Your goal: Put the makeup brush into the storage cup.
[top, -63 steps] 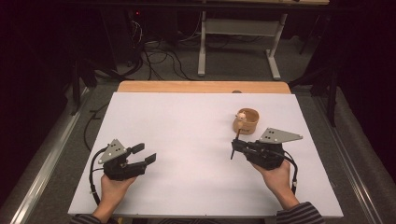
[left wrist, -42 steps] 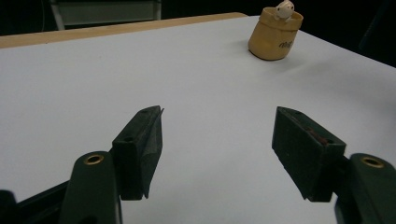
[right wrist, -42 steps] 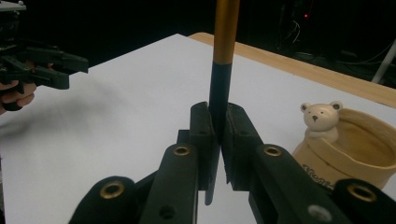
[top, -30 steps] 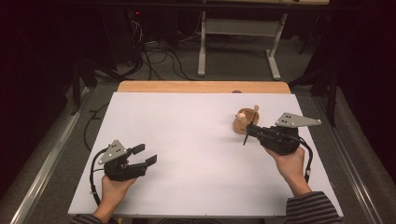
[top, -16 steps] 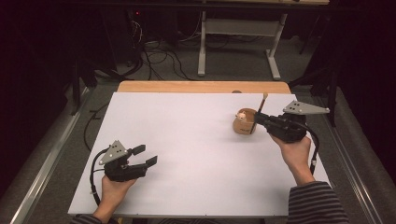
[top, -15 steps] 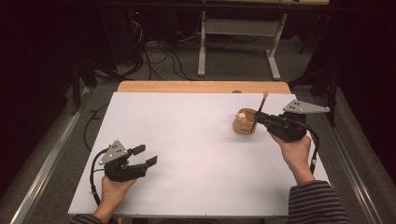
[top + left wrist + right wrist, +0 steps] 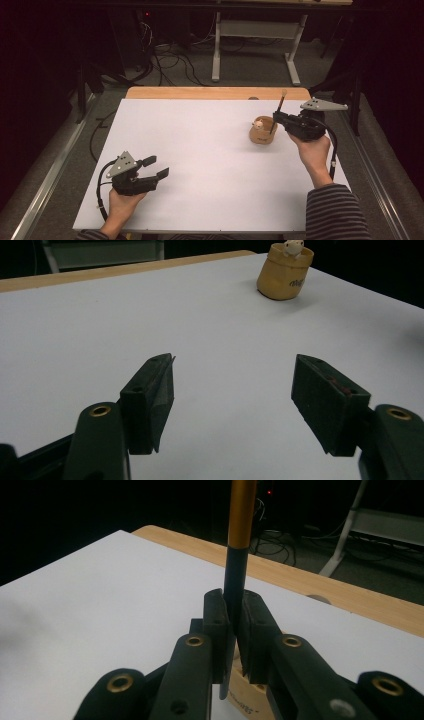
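High view: the right gripper [image 7: 278, 118], which sat lower and nearer the person two seconds ago, has carried a thin brush [image 7: 278, 111] up beside the tan cup [image 7: 263, 130], likely to stand it inside. Left gripper view: the left gripper [image 7: 232, 400] rests idle, jaws spread wide over bare white table [image 7: 100, 330]. Right gripper view: jaws clench the upright brush's dark handle above the cup.

Cup [image 7: 263, 135] on table [image 7: 200, 150] (far right); brush [image 7: 278, 111] above.
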Action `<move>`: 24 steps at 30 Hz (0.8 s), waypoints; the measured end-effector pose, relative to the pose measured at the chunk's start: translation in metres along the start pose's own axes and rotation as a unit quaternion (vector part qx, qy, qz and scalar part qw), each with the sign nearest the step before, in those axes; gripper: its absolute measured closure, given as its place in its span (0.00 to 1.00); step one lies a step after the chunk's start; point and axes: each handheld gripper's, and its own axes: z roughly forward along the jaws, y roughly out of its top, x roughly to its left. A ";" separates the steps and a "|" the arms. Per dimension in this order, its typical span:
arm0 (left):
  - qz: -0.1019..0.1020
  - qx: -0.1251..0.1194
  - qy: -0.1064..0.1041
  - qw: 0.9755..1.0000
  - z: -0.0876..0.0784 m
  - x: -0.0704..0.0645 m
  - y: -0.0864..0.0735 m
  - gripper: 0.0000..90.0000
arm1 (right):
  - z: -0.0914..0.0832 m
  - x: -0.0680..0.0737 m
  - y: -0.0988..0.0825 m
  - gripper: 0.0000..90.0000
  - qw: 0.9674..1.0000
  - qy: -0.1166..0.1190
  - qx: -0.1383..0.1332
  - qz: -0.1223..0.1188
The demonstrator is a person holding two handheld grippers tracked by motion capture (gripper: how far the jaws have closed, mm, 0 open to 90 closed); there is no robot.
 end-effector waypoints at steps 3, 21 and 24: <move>0.001 0.001 0.000 1.000 0.000 0.000 0.000 0.38 | 0.002 -0.005 0.001 0.95 1.000 -0.009 0.002 0.005; 0.002 0.002 -0.004 1.000 0.000 -0.001 0.000 0.37 | 0.028 -0.014 0.003 0.95 0.999 -0.045 0.020 0.011; 0.002 0.002 -0.005 1.000 0.001 -0.001 0.000 0.37 | 0.032 -0.015 0.003 0.95 0.999 -0.048 0.025 0.009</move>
